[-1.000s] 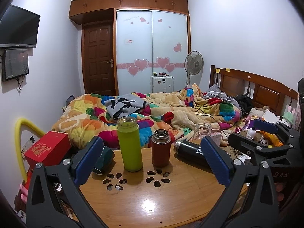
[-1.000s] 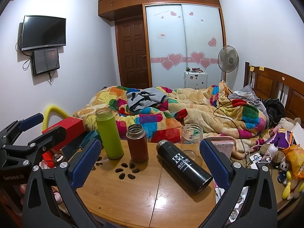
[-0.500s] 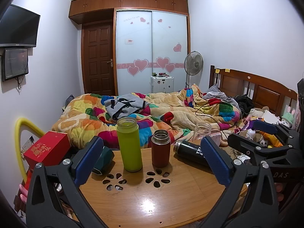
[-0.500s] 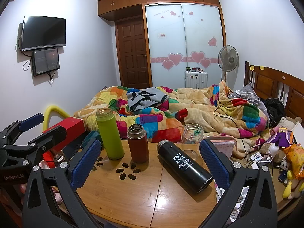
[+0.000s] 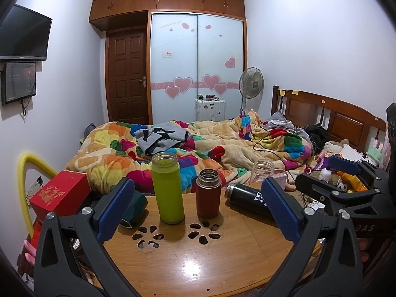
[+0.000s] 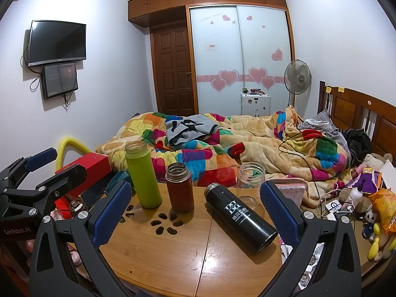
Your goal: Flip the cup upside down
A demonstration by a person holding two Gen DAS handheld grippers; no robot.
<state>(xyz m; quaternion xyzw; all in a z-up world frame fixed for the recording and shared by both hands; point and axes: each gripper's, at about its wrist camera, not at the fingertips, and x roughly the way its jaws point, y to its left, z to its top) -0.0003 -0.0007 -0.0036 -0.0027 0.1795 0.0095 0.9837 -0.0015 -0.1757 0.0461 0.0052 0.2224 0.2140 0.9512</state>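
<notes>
On the wooden table (image 5: 198, 267) (image 6: 173, 259) stand a tall green cup (image 5: 168, 188) (image 6: 143, 174) and a shorter red-brown cup (image 5: 208, 193) (image 6: 179, 188), both upright with open mouths. A black flask (image 5: 247, 196) (image 6: 240, 217) lies on its side to their right. A clear glass jar (image 5: 262, 172) (image 6: 250, 180) stands upright at the far edge. My left gripper (image 5: 198, 212) is open and empty, short of the cups. My right gripper (image 6: 195, 210) is open and empty; the black flask lies between its fingers' line of sight.
A red box (image 5: 59, 193) and a dark green object (image 5: 133, 208) sit at the table's left. A bed with a colourful blanket (image 5: 198, 148) lies behind. Toys and clutter (image 6: 366, 198) fill the right side. Each gripper shows at the edge of the other's view.
</notes>
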